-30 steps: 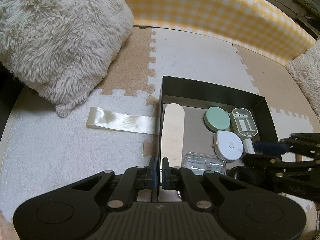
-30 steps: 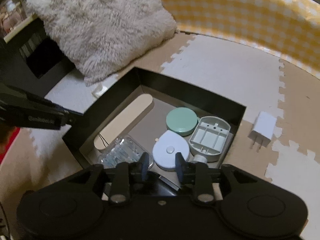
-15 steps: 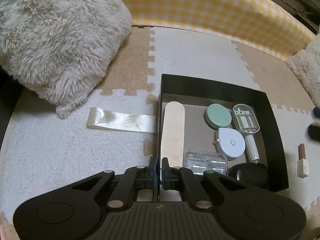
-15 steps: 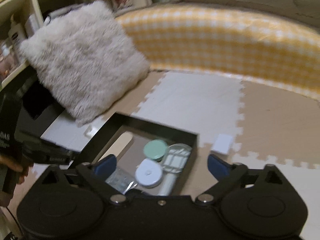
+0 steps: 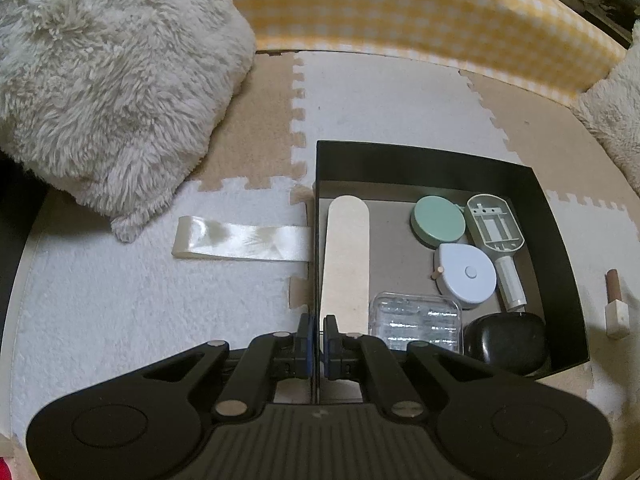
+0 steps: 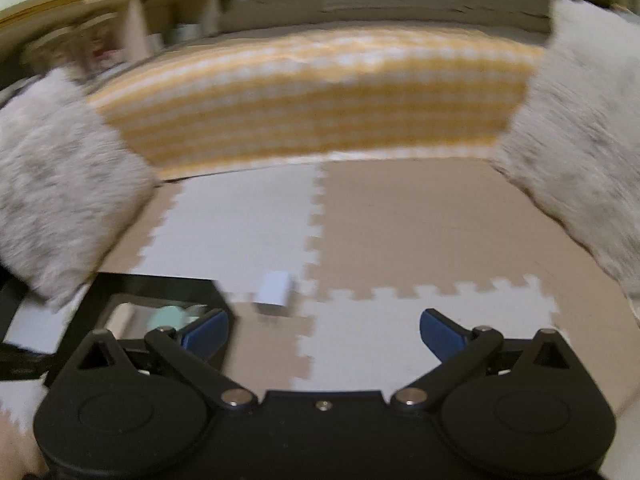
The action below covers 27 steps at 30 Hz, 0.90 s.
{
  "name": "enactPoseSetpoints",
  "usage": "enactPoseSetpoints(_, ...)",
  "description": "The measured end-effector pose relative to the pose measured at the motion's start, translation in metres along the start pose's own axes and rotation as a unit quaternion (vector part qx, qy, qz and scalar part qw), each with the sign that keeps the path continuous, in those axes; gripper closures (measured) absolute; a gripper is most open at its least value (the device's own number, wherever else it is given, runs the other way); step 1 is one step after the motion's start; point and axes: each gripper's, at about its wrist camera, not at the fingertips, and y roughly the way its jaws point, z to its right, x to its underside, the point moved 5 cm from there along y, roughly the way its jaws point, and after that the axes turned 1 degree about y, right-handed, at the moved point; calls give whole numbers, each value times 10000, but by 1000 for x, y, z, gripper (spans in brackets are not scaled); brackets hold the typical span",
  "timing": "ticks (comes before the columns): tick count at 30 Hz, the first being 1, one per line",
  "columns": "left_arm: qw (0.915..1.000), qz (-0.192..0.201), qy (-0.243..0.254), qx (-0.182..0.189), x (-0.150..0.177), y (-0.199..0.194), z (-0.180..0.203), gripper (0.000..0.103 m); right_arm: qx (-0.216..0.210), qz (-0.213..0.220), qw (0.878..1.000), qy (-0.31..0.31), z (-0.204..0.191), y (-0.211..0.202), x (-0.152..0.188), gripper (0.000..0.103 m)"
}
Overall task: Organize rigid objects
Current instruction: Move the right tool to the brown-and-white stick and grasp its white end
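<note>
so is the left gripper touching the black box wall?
Touching. Left wrist view: the left gripper is shut on the near-left wall of the black box, a pad on each side.

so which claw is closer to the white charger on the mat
Right. The right claw hangs open just behind the white charger; the left claw is shut on the black box wall, across the box from it.

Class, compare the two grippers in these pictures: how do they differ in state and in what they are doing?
The left gripper is shut, clamped on the near wall of the black box; the right gripper is wide open and holds nothing. The left gripper sits at the box; the right gripper hangs over the foam mat, beside the box, facing a white charger. Both have black bodies and blue finger pads.
</note>
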Motion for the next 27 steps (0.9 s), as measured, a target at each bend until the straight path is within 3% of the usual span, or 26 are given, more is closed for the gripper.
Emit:
enactPoseSetpoints(5, 10000, -9, -3, -9, 0, 0, 0, 99, 477, -326, 9967, 564, 33, 15, 19, 1)
enactPoseSetpoints(9, 10000, 20, -89, -5, -1, -1, -1, 99, 656, -815, 9898, 966, 47, 31, 39, 30)
enactPoseSetpoints(13, 9999, 22, -129, 4, -1, -1, -2, 99, 532, -1240, 9841, 1155, 45, 45, 60, 42)
enactPoseSetpoints(18, 9999, -5, -162, 4, -1, -1, -2, 99, 607, -1566, 9799, 1074, 37, 53, 78, 43)
enactPoseSetpoints(19, 9999, -5, -170, 6, -1, -1, -2, 99, 595, -1602, 9796, 1060, 35, 54, 81, 48)
enactPoseSetpoints(27, 9999, -45, -133, 0, 0, 0, -2, 99, 702, -1774, 9773, 917, 33, 62, 89, 54)
